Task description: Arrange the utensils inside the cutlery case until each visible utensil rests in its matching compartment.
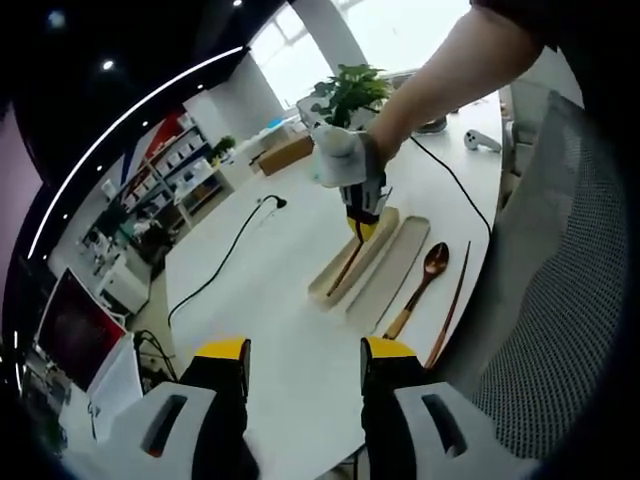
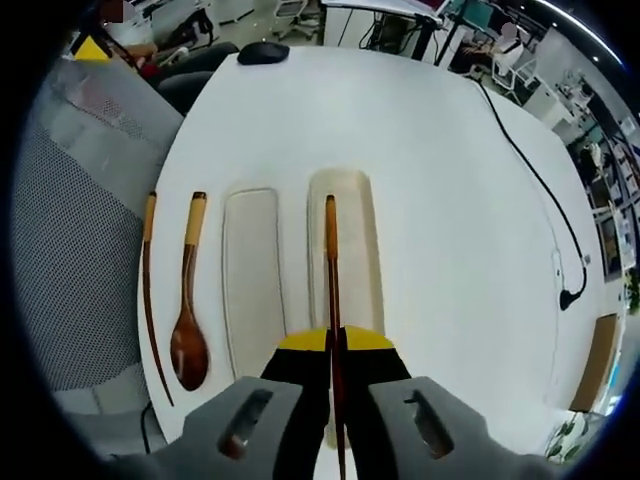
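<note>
Left gripper view: white worktop (image 1: 290,330) in an open office with bright windows, ceiling light strips, shelving at the left and a red-lit monitor (image 1: 75,325) at the lower left. A black cable (image 1: 225,262) runs across the surface. A potted plant (image 1: 350,92) stands at the far edge. A grey mesh chair back (image 1: 560,300) fills the right side. The left gripper (image 1: 303,375) hangs above the worktop, jaws yellow-tipped, apart, nothing between them. Across the worktop the right gripper (image 1: 360,215), held by a person's hand, points down into the cutlery case (image 1: 385,272).

Right gripper view: the cutlery case (image 2: 300,260) is pale cream, two long separate trays side by side, rounded corners. The right gripper (image 2: 335,345) has its jaws closed on a dark wooden chopstick (image 2: 331,260) with a lighter orange-tan end; the stick lies lengthwise along the right-hand tray. The left-hand tray holds nothing. Left of the case, on the bare worktop (image 2: 430,150), lie a dark wooden spoon (image 2: 188,300) with a tan handle end and, beside it near the worktop edge, a second chopstick (image 2: 148,290). A black computer mouse (image 2: 263,52) sits at the far side. No readable writing.
</note>
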`<state>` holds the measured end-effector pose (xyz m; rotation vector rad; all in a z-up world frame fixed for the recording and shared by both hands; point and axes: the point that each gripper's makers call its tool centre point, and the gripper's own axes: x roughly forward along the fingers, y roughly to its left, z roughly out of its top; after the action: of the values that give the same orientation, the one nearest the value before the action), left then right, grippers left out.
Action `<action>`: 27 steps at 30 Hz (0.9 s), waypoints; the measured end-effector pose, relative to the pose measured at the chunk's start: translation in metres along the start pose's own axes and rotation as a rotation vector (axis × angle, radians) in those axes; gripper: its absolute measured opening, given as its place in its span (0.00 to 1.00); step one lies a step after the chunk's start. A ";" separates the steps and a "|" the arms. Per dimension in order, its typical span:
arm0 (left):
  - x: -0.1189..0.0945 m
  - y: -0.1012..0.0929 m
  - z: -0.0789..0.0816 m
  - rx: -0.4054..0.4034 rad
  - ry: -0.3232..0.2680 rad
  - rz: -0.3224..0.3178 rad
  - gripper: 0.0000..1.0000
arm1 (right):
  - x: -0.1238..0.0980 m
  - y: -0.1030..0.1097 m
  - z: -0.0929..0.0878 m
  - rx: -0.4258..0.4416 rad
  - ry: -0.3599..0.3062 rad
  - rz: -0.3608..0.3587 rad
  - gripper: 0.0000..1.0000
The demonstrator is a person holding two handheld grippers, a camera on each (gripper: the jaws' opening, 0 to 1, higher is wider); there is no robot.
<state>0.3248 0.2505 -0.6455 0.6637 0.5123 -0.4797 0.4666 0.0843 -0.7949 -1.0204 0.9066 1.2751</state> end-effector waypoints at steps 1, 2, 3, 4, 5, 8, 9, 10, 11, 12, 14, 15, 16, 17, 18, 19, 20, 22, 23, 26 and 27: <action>0.000 -0.001 0.001 0.007 -0.002 -0.004 0.45 | 0.002 0.001 -0.001 0.002 0.001 0.007 0.00; 0.000 -0.002 0.001 0.014 0.000 -0.008 0.45 | 0.004 0.001 -0.001 -0.002 0.004 0.007 0.00; 0.001 -0.003 0.001 0.017 0.002 -0.009 0.45 | 0.005 0.001 -0.002 -0.008 0.009 0.009 0.00; 0.001 -0.003 0.000 0.018 0.004 -0.010 0.45 | 0.006 0.000 -0.003 -0.010 0.012 0.008 0.00; 0.001 -0.003 0.000 0.016 0.005 -0.010 0.45 | 0.007 0.000 -0.004 -0.013 0.011 0.008 0.00; 0.000 -0.002 0.000 0.010 0.003 -0.006 0.45 | 0.009 -0.001 -0.004 0.005 0.000 0.011 0.00; 0.000 -0.002 0.000 0.009 0.004 -0.006 0.45 | 0.011 -0.001 -0.005 0.008 -0.001 0.012 0.00; 0.000 -0.002 -0.001 0.008 0.007 -0.008 0.45 | 0.012 -0.001 -0.005 0.009 0.000 0.012 0.00; 0.001 -0.002 -0.001 0.008 0.009 -0.009 0.45 | 0.014 0.000 -0.006 0.009 0.003 0.016 0.00; 0.001 -0.002 -0.001 0.010 0.007 -0.009 0.45 | 0.015 0.000 -0.007 0.008 0.004 0.015 0.00; 0.001 -0.002 -0.001 0.007 0.008 -0.012 0.45 | 0.017 -0.001 -0.007 0.000 0.005 0.012 0.00; 0.001 -0.003 -0.001 0.007 0.010 -0.013 0.45 | 0.018 -0.001 -0.007 0.000 0.004 0.014 0.00; 0.001 -0.003 -0.001 0.008 0.011 -0.013 0.45 | 0.019 -0.001 -0.007 0.000 0.003 0.017 0.00; 0.001 -0.003 -0.001 0.009 0.012 -0.014 0.45 | 0.019 -0.001 -0.007 -0.001 0.003 0.018 0.00; 0.001 -0.002 -0.001 0.008 0.010 -0.013 0.45 | 0.019 -0.001 -0.007 -0.009 0.001 0.019 0.00; 0.001 -0.002 -0.001 0.008 0.007 -0.012 0.45 | 0.020 -0.002 -0.006 -0.016 -0.005 0.017 0.00; 0.001 -0.001 0.000 0.007 0.005 -0.010 0.45 | 0.020 -0.002 -0.006 -0.012 -0.005 0.018 0.00; 0.001 -0.001 -0.001 0.005 0.006 -0.011 0.45 | 0.020 -0.003 -0.005 -0.005 -0.007 0.021 0.00; 0.001 -0.001 -0.001 0.007 0.007 -0.011 0.45 | 0.021 -0.005 -0.007 0.015 0.007 0.019 0.00; 0.001 0.000 0.000 0.004 0.003 -0.008 0.45 | 0.020 -0.004 -0.006 0.011 0.009 0.024 0.00; 0.001 0.000 0.000 0.001 0.002 -0.007 0.45 | 0.021 -0.005 -0.006 0.003 0.007 0.020 0.00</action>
<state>0.3254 0.2501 -0.6458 0.6637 0.5160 -0.4866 0.4736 0.0851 -0.8158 -1.0167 0.9261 1.2876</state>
